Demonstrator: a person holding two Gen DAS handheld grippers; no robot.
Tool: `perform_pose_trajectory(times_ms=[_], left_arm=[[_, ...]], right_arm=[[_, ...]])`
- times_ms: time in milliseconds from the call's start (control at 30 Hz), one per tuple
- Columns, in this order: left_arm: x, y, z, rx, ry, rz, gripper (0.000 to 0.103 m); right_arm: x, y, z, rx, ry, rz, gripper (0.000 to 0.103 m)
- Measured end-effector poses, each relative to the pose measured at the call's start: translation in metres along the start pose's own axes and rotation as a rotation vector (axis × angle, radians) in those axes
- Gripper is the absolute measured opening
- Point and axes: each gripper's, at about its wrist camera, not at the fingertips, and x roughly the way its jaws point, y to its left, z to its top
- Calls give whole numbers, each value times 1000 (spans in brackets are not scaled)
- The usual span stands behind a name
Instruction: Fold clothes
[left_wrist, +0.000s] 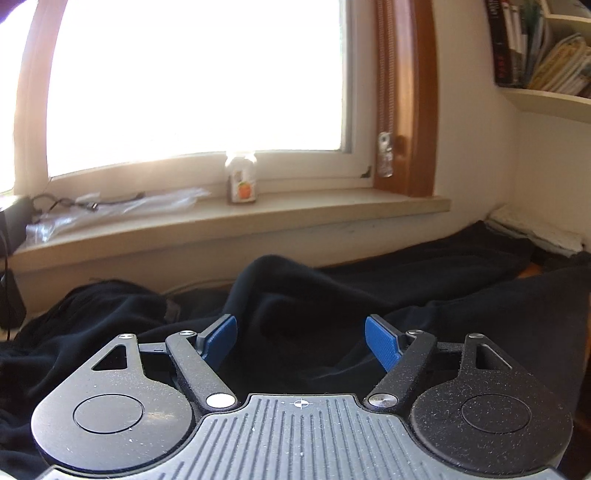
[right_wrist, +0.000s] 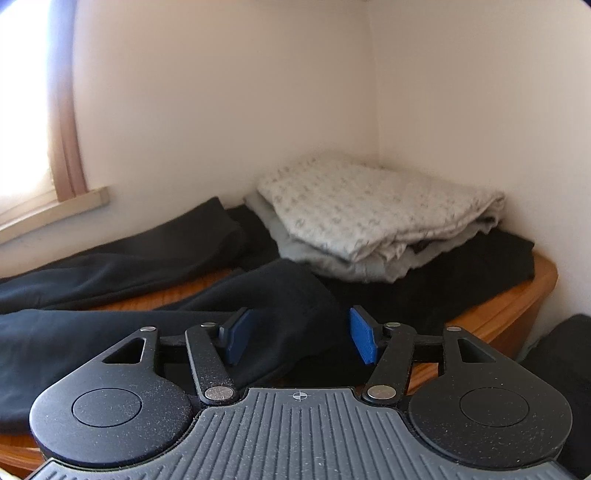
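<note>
**Right wrist view: one stack folded, dark clothes still loose**

Right wrist view shows a folded pile of pale and grey pieces stacked in the far corner of the wooden table, resting on a flat black piece. That part looks done. Nearer, a dark garment lies rumpled across the table, and another dark piece stretches along the wall below the window sill. The right gripper hangs over the rumpled cloth with its blue pads spread and nothing pinched between them. In the left wrist view the left gripper is spread wider still, empty, above bunched dark fabric. Judging by this, the dark clothes remain to be smoothed and folded.
</note>
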Motion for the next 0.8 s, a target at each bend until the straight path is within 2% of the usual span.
perform_pose_trajectory(times_ms=[33, 100, 133, 167, 233, 367, 400, 433, 500, 533, 567, 600, 700, 800], left_arm=[[0, -3, 1, 3, -1, -13, 80], [2, -11, 2, 10, 1, -37, 80], [5, -15, 2, 13, 5, -46, 80], [10, -19, 2, 17, 11, -55, 80], [19, -28, 2, 25, 23, -72, 80], [35, -48, 3, 48, 44, -104, 80], [37, -53, 3, 52, 47, -117, 80], [40, -59, 3, 57, 49, -130, 80], [46, -71, 5, 75, 55, -155, 80], [50, -78, 6, 86, 59, -167, 80], [53, -85, 7, 96, 62, -179, 80], [57, -91, 8, 109, 67, -190, 80], [72, -110, 8, 158, 86, -215, 80], [89, -120, 4, 169, 115, -228, 80]], right_arm=[[1, -1, 0, 9, 7, 9, 58], [3, -3, 0, 26, 20, 28, 46], [4, -4, -1, 35, 26, 37, 31], [4, -5, 0, 43, 33, 57, 24], [-7, -9, 5, 66, 11, 85, 20], [-59, -23, 23, 134, -89, 169, 19], [-69, -27, 26, 147, -90, 173, 20], [-70, -29, 26, 143, -48, 172, 21], [-62, -32, 22, 117, 85, 172, 30], [-57, -33, 19, 96, 128, 151, 32], [-54, -35, 16, 83, 144, 108, 38], [-53, -39, 14, 89, 142, 77, 39], [-55, -46, 21, 141, 55, 68, 41], [-35, -32, 33, 88, 44, 64, 41]])
